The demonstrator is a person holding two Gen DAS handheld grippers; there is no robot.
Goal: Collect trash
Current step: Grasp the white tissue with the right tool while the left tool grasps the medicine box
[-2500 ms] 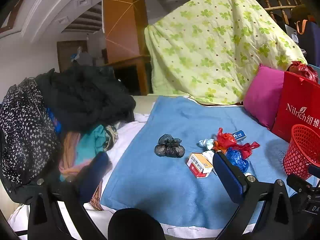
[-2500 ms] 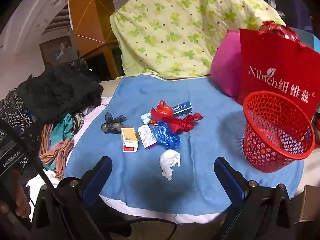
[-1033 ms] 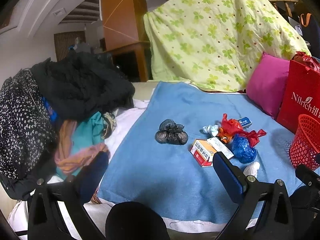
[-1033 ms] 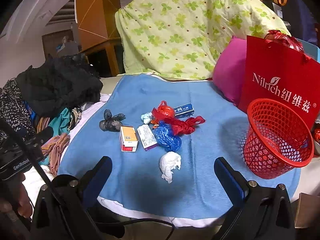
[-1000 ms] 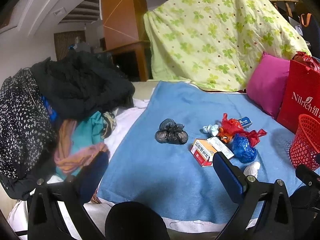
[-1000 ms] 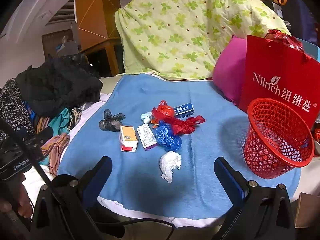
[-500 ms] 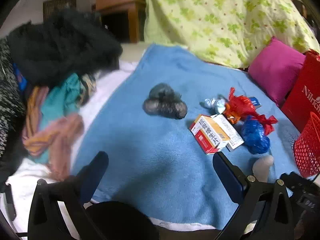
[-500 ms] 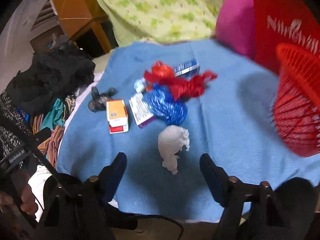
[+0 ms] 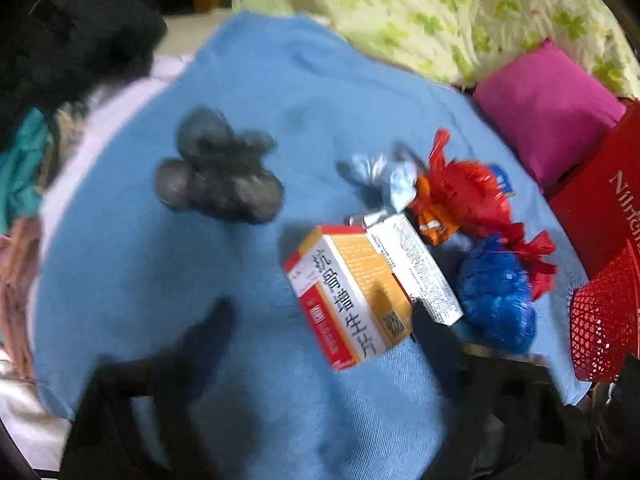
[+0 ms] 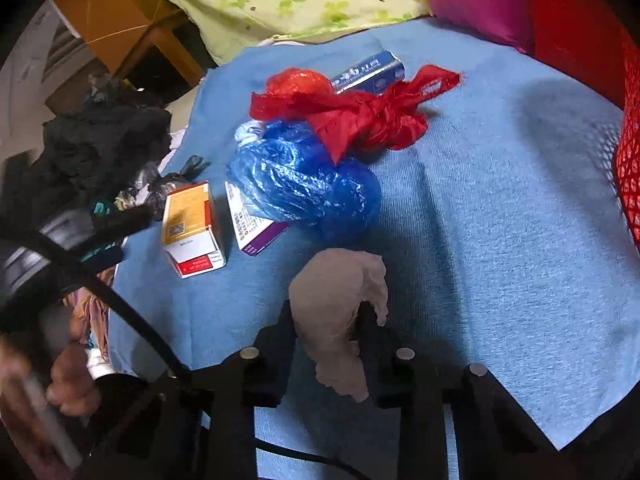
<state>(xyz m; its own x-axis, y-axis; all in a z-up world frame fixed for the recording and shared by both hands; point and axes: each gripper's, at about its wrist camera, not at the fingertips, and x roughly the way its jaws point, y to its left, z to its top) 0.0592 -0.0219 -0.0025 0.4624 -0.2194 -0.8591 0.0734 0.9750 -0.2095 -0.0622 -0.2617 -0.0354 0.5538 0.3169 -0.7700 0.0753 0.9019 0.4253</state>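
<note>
A crumpled tissue wad [image 10: 340, 300] is clamped between the jaws of the right gripper [image 10: 326, 322], low over the blue towel [image 10: 500, 220] at 6 o'clock of the right wrist view. A blue plastic bag [image 10: 308, 180] is seen at 12 o'clock of the wad, with a red plastic bag [image 10: 360, 112] beyond it. An orange medicine box [image 10: 192, 228] lies at 10 o'clock. The red mesh basket [image 10: 630, 168] is cut by the frame edge at 3 o'clock. The left gripper [image 9: 320, 328] is spread wide, its jaws blurred; the orange medicine box [image 9: 352, 296] is framed between them, contact not determinable. A black bag bundle [image 9: 220, 180] lies at 11 o'clock.
</note>
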